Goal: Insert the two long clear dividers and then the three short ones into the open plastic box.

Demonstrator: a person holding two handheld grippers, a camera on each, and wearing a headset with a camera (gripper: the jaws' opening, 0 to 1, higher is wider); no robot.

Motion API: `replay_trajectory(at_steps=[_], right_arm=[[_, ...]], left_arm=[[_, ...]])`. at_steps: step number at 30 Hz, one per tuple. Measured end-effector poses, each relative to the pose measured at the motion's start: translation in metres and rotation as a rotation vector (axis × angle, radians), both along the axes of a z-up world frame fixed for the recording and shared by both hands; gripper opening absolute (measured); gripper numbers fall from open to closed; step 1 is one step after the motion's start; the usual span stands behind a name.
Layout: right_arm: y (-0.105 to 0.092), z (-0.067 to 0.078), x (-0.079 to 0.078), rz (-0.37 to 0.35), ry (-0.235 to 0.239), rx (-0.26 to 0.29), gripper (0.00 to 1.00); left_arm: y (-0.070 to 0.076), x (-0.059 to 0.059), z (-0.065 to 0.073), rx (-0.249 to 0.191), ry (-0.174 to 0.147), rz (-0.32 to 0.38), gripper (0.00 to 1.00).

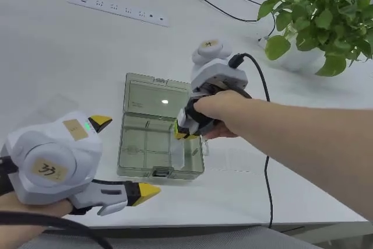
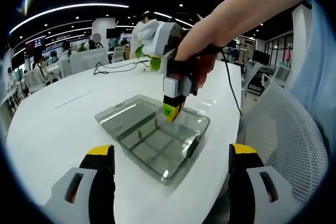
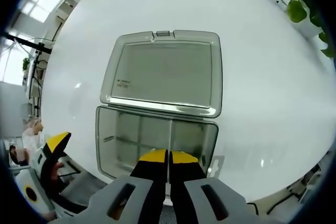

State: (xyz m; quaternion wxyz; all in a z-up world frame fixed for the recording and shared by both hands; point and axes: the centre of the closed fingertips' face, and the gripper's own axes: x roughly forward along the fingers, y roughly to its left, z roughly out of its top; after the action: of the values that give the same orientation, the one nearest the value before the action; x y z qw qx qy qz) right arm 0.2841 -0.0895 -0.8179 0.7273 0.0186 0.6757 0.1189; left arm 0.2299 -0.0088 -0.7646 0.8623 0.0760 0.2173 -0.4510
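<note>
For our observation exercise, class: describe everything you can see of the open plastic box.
The plastic box is translucent grey-green, resting on the white table. Its lid lies hinged back flat behind the base. Clear dividers split the base into compartments. The right gripper, jaws shut, hangs over the base's right part.

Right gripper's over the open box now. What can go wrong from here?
1. The left gripper hangs open, apart from the box, so the box sits unheld. A downward push from the right gripper, jaws shut over the box's base, may slide it.
2. The right gripper's cable trails over the table edge and may tug the aim off.
</note>
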Motion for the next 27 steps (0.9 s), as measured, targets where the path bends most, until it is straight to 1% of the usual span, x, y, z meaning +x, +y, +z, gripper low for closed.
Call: replay_trajectory(at_steps=[4,7,10,11,14,22,24,26,27], right_arm=[[0.0001,-0.0055,0.0002,-0.005,-0.016,0.0,0.01],[0.0008,-0.0092,0.0013,0.014,-0.032,-0.016,0.01],[0.0003,-0.008,0.0,0.013,-0.03,-0.015,0.01],[-0.0002,-0.0078,0.0002,-0.002,-0.028,-0.008,0.01],[-0.0003,-0.0076,0.0002,0.002,-0.034,-0.006,0.01],[0.0003,-0.0071,-0.0019,0.018,-0.042,-0.004,0.02],[0.0015,-0.0071,-0.0019,0.025,-0.042,0.007,0.03],[0.0018,-0.0078,-0.0005,0.048,-0.053,0.017,0.04],[0.0018,-0.0076,-0.001,0.042,-0.047,0.018,0.04]], left_arm=[[0.0003,0.0008,0.0004,-0.001,-0.001,0.003,0.91],[0.0003,0.0004,-0.0004,0.001,0.002,0.002,0.91],[0.0006,0.0006,-0.0006,-0.001,0.003,0.005,0.91],[0.0004,0.0007,-0.0008,-0.002,0.004,0.005,0.91],[-0.0006,0.0005,-0.0016,0.0,0.005,0.001,0.91],[-0.0009,-0.0013,-0.0025,0.004,0.006,-0.001,0.91],[-0.0009,-0.0014,-0.0028,0.003,0.008,0.0,0.91],[-0.0008,-0.0015,-0.0028,0.007,0.005,0.0,0.91],[-0.0007,-0.0015,-0.0027,0.008,0.004,0.0,0.91]])
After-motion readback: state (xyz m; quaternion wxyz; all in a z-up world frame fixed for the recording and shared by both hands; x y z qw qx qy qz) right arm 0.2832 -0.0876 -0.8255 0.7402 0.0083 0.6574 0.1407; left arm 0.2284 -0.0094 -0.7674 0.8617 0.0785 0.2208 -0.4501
